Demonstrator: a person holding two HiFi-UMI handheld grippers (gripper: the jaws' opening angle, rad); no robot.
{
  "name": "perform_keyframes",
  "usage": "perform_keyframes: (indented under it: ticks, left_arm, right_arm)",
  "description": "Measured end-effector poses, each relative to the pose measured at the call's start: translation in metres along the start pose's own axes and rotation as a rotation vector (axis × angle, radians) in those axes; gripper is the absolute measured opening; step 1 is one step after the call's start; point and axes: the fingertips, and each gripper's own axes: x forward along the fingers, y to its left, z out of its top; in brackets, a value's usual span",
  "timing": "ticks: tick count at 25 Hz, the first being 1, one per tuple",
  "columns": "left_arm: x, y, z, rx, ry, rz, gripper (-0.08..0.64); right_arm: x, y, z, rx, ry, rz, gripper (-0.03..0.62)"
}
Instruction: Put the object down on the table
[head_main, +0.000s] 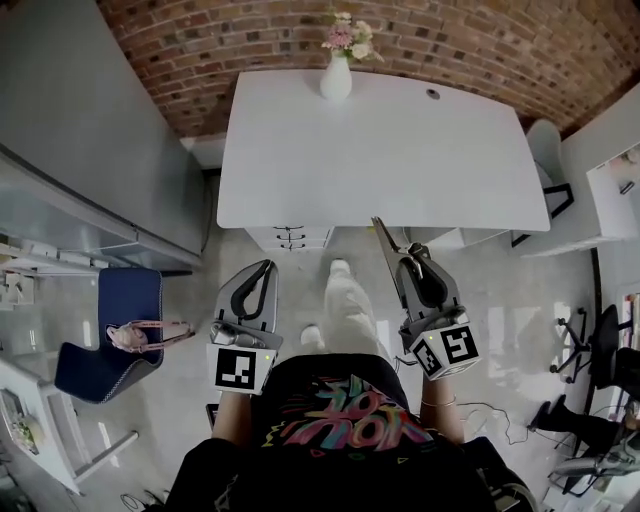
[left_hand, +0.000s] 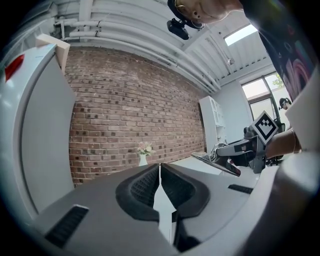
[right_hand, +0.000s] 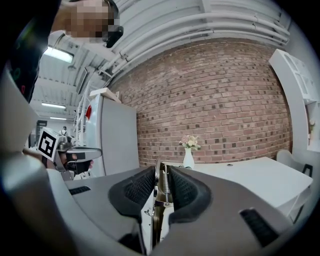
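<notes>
My right gripper (head_main: 404, 262) is shut on a thin metal tool (head_main: 384, 238) whose tip pokes forward past the jaws, just short of the white table's (head_main: 400, 150) near edge. In the right gripper view the tool (right_hand: 161, 186) shows a coil spring, clamped between the black pads (right_hand: 141, 185), with the right gripper (right_hand: 161, 169) aimed at the table (right_hand: 250, 175). My left gripper (head_main: 264, 268) hangs below the table's edge, shut and empty. In the left gripper view its jaws (left_hand: 160, 167) meet at the tips, and the metal tool (left_hand: 216, 163) appears at the right.
A white vase of flowers (head_main: 337, 62) stands at the table's far edge, against a brick wall (head_main: 480, 40). A drawer unit (head_main: 290, 237) sits under the table. A blue chair (head_main: 110, 335) is at the left, a grey cabinet (head_main: 90, 130) beyond it, and office chairs (head_main: 590, 350) at the right.
</notes>
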Motion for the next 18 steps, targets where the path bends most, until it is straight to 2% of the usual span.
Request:
perform_keyframes:
  ticks: [3, 8, 14, 18]
  left_arm:
    - [0.024, 0.014, 0.002, -0.005, 0.005, 0.024, 0.029]
    - [0.078, 0.044, 0.012, -0.004, -0.001, 0.071, 0.029]
    - [0.157, 0.075, 0.025, 0.049, 0.048, 0.104, 0.029]
    - [0.212, 0.084, 0.046, 0.022, -0.016, 0.140, 0.029]
  right_arm:
    - [0.027, -0.014, 0.006, 0.004, 0.020, 0.006, 0.103]
    - [0.082, -0.042, 0.025, -0.021, 0.038, 0.070, 0.103]
    - [0.157, -0.093, 0.062, -0.030, 0.021, 0.118, 0.101]
    - [0.197, -0.126, 0.080, -0.019, 0.012, 0.151, 0.103]
